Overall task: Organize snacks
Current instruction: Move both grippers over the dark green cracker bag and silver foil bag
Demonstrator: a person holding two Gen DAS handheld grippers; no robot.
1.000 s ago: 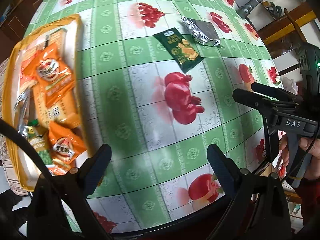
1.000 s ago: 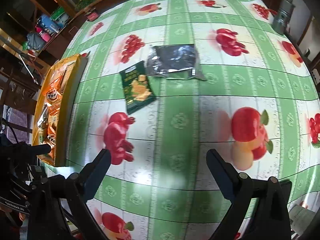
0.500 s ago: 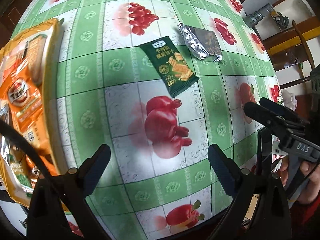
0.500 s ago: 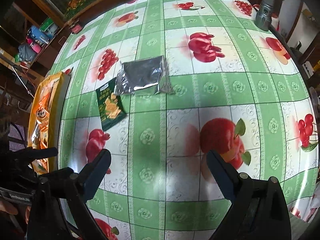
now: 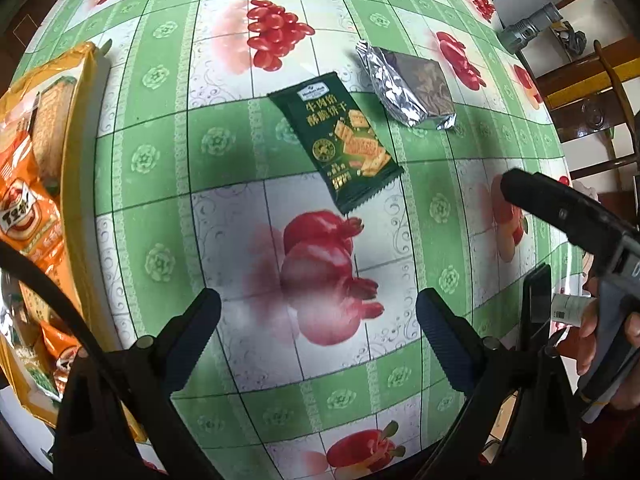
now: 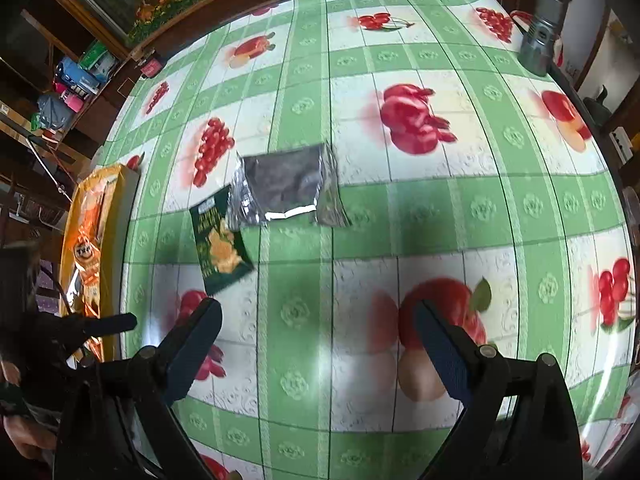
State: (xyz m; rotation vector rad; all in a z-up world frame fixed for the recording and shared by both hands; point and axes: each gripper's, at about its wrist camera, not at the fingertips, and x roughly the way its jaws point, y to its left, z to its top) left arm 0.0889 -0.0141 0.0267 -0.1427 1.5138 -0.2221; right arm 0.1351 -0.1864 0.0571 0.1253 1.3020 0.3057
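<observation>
Black rubber pads on my left gripper (image 5: pixel 318 330) stand wide apart with nothing between them, hanging over the printed pomegranate on the tablecloth (image 5: pixel 224 216). My right gripper (image 6: pixel 318 340) is just as wide and just as empty, over the printed apple farther along the cloth.

I take the green biscuit packet (image 5: pixel 338 146) as my marker. From the left gripper it lies straight ahead, just past the pomegranate, flat on the cloth. Its long axis runs slantwise, the near end swung toward my right and the far end toward my left. The silver foil pouch (image 5: pixel 408 88) lies just beyond the packet and to its right; in the right wrist view the two look to touch or overlap at a corner, though I cannot tell which.

The orange tray (image 5: pixel 86 80) with the orange snack bags (image 5: pixel 24 208) stands well to the left of the packet, at the table's edge. A grey flashlight (image 6: pixel 546 36) stands far beyond the packet on the right.

I judge my left hand to be the nearer one: the packet sits dead ahead of it, while from the right gripper it lies off to the left. To take it across its narrow width, I would have to turn the jaws to meet that slant.
</observation>
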